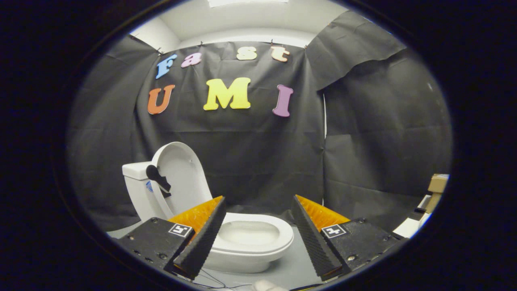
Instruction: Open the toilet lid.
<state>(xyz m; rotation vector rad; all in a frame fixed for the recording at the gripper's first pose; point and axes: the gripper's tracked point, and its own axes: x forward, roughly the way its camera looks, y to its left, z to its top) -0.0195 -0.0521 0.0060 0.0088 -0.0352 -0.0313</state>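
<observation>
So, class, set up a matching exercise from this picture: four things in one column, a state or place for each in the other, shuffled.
1. toilet lid
2. bowl
3. gripper
4. cardboard box

a. far off to the right, by the wall
b. jaws apart, holding nothing
c. raised against the tank
d. uncovered, just beyond the jaws

Pairs: 1-c, 2-d, 3-b, 4-a

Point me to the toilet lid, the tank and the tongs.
toilet lid (181, 173): gripper view, inner face of the raised lid.
tank (135, 171): gripper view, its top corner, behind the lid.
tongs (258, 230): gripper view, midway between the open tips, over the bowl.
</observation>
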